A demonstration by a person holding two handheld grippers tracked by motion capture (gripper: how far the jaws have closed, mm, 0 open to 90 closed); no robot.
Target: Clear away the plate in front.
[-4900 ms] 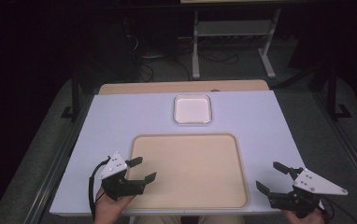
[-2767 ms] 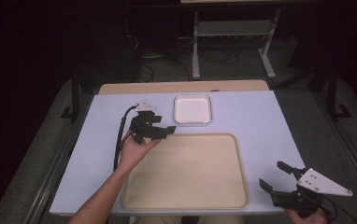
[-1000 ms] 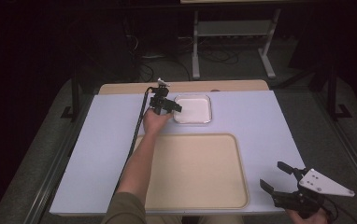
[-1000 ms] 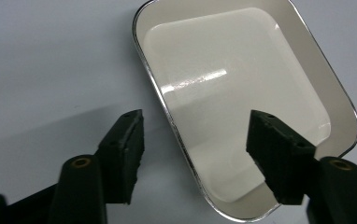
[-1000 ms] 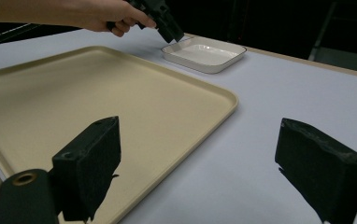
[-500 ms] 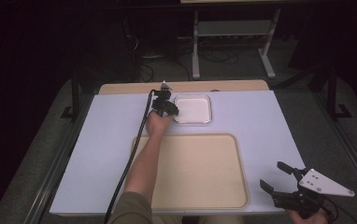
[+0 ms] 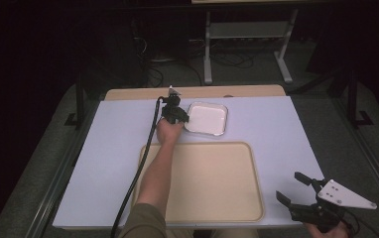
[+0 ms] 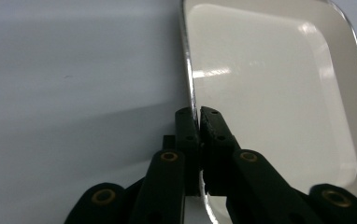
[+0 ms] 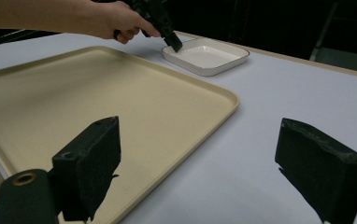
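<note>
A white square dish (image 7: pixel 207 118) sits on the pale table beyond the beige tray (image 7: pixel 207 183). My left gripper (image 7: pixel 184 119) is at the dish's left edge. In the left gripper view its jaws (image 8: pixel 198 114) have just been closing and now pinch the thin rim of the dish (image 8: pixel 279 93) between them. The right gripper view shows that hand and left gripper (image 9: pixel 175 45) at the dish (image 9: pixel 207 54) across the tray (image 9: pixel 97 93). My right gripper (image 7: pixel 290 186) rests at the near right corner, jaws wide apart (image 9: pixel 200 135) with nothing between them.
The table top (image 7: pixel 286 129) has bare room left and right of the tray. A wooden strip (image 7: pixel 247 91) runs along its far edge. The left gripper's black cable (image 7: pixel 138 173) trails over the tray's left side. Metal stand legs (image 7: pixel 247 44) rise behind the table.
My left hand has reached from the near left across the table to the dish's left edge, and its jaws have closed on the rim. The right gripper has stayed put.
</note>
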